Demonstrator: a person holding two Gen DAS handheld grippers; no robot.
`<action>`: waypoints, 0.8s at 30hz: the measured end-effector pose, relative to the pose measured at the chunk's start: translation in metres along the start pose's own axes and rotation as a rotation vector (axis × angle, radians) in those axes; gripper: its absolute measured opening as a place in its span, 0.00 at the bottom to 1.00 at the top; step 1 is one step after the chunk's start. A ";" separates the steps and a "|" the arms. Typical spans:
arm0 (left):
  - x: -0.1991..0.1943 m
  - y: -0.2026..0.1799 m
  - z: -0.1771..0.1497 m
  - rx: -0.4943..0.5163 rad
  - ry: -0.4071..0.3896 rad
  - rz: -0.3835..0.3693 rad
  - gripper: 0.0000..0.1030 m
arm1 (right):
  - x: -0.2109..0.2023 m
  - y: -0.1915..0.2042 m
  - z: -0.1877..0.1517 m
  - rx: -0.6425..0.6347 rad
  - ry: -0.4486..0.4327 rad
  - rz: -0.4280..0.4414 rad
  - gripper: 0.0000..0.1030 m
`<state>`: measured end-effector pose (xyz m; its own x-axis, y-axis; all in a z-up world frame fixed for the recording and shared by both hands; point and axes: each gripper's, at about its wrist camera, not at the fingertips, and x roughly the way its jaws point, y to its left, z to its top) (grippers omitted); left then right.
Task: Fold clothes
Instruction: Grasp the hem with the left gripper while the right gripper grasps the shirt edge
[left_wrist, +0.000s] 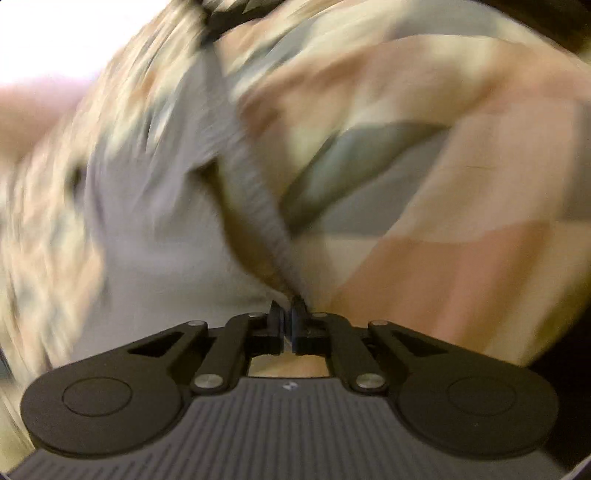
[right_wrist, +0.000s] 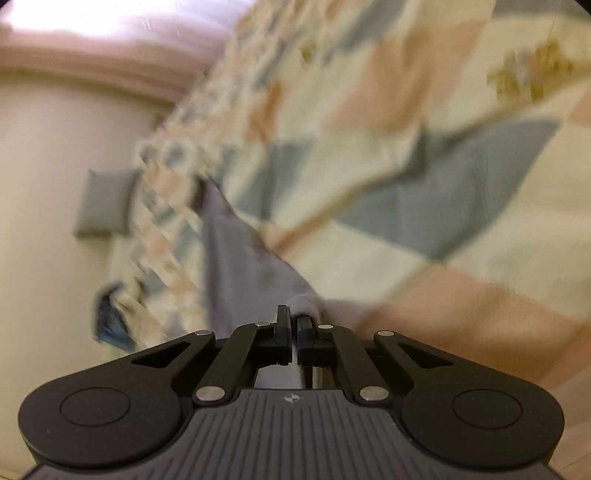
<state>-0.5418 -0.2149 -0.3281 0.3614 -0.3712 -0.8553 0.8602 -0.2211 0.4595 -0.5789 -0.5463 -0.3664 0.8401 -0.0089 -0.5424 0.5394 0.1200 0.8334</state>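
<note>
A grey garment (left_wrist: 155, 236) is held lifted above the patchwork quilt (left_wrist: 461, 206), pinched at two points, so the step in hand is judged to be the spreading or carrying of the cloth ahead of a fold. The left gripper (left_wrist: 287, 308) has its jaws closed on a ribbed edge of the garment. The right gripper (right_wrist: 293, 317) has its jaws nearly closed, gripping a bunched corner. The next move is judged to call for even tension and a flat lay-down on the quilt.
</note>
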 end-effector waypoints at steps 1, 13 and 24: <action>-0.005 0.001 0.007 0.036 -0.023 -0.016 0.00 | -0.010 -0.003 0.007 0.047 -0.016 0.018 0.02; 0.047 -0.034 0.064 0.087 0.000 -0.201 0.01 | -0.047 -0.111 0.048 0.309 -0.028 -0.086 0.48; 0.049 -0.033 0.071 -0.003 0.032 -0.198 0.01 | -0.017 -0.112 0.033 0.225 0.022 -0.089 0.40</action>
<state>-0.5778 -0.2901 -0.3677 0.1960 -0.2922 -0.9361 0.9167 -0.2845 0.2807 -0.6522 -0.5925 -0.4472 0.7884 0.0120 -0.6151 0.6128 -0.1045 0.7833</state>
